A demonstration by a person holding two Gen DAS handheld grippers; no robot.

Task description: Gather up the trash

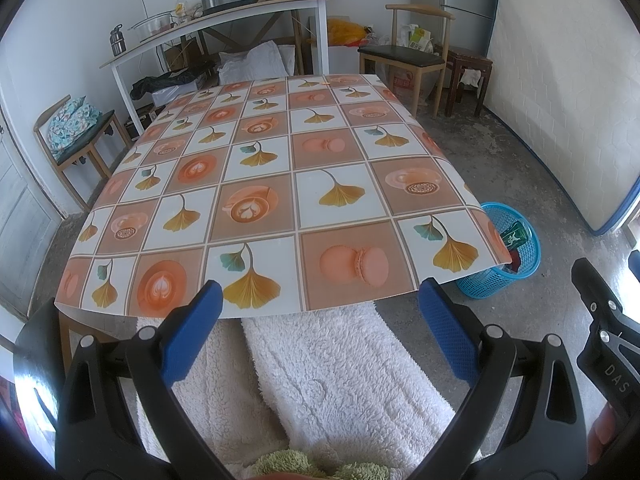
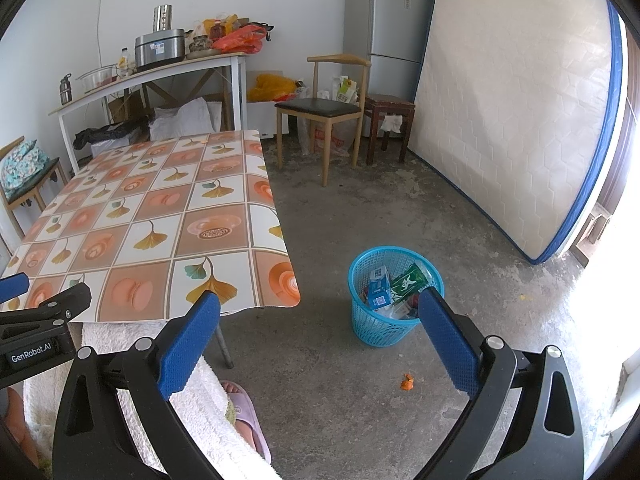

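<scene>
A blue mesh bin stands on the floor right of the table and holds a blue-white carton, a green packet and other wrappers. The left wrist view shows the same bin partly behind the table corner. A small orange scrap lies on the concrete floor in front of the bin. My right gripper hangs open above the floor, empty, just left of the bin. My left gripper is open and empty at the near edge of the table, whose patterned cloth carries nothing.
A person's legs in white fleece and a slipper are under me. Wooden chairs, a stool, a mattress against the wall, a fridge and a cluttered side table line the room.
</scene>
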